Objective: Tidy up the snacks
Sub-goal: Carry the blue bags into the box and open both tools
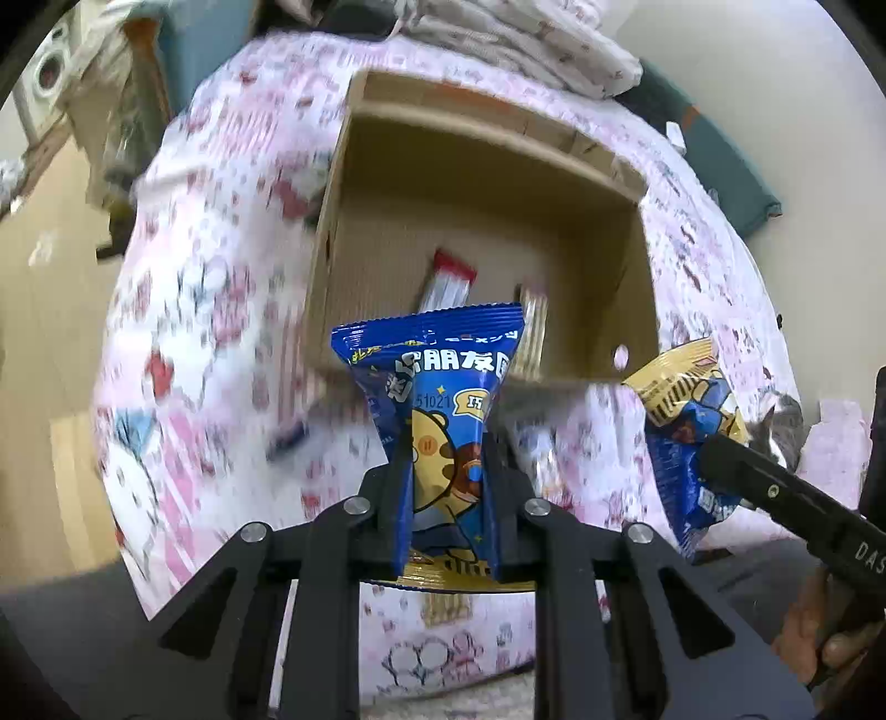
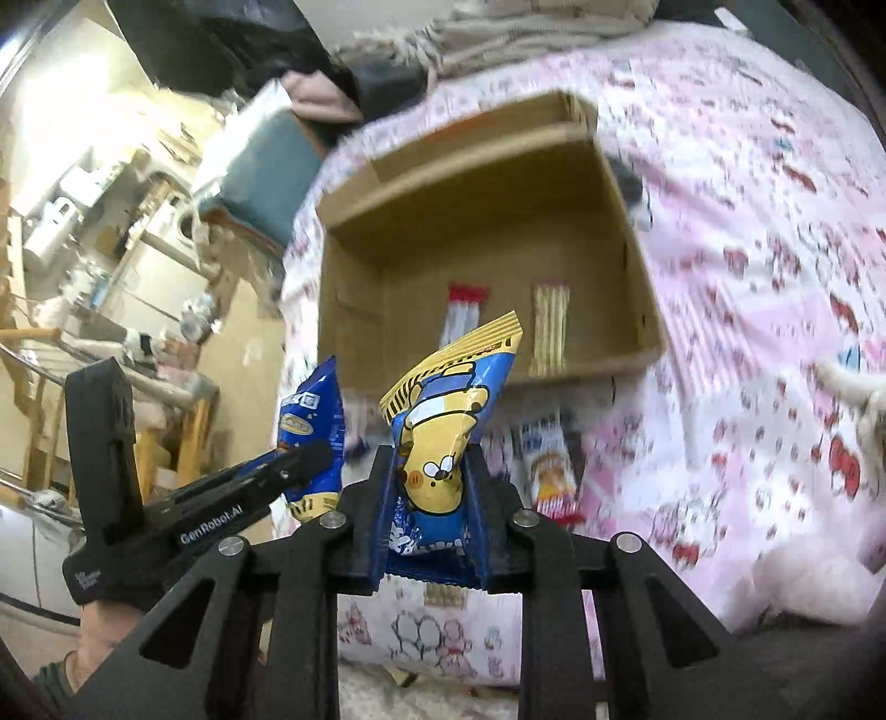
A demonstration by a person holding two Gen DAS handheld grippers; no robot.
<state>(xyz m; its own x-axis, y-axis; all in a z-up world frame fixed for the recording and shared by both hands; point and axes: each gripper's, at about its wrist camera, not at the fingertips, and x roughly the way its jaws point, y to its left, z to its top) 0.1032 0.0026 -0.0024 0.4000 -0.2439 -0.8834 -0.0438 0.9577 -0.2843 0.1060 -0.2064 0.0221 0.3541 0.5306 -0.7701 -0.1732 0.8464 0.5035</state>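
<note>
My left gripper (image 1: 446,448) is shut on a blue bear snack bag (image 1: 437,387), held upright above the bed just before an open cardboard box (image 1: 487,221). My right gripper (image 2: 432,465) is shut on a second blue and yellow bear snack bag (image 2: 448,410), upside down, also in front of the box (image 2: 482,232). Each gripper shows in the other's view: the right one with its bag (image 1: 686,437) at right, the left one with its bag (image 2: 315,426) at left. Two long snack sticks (image 2: 462,315) (image 2: 548,327) lie inside the box.
The box rests on a pink cartoon-print bed cover (image 2: 747,332). Another snack pack (image 2: 554,471) lies on the cover before the box. Folded bedding (image 1: 526,44) is piled behind the box. A cluttered room and floor lie off the bed's left (image 2: 111,249).
</note>
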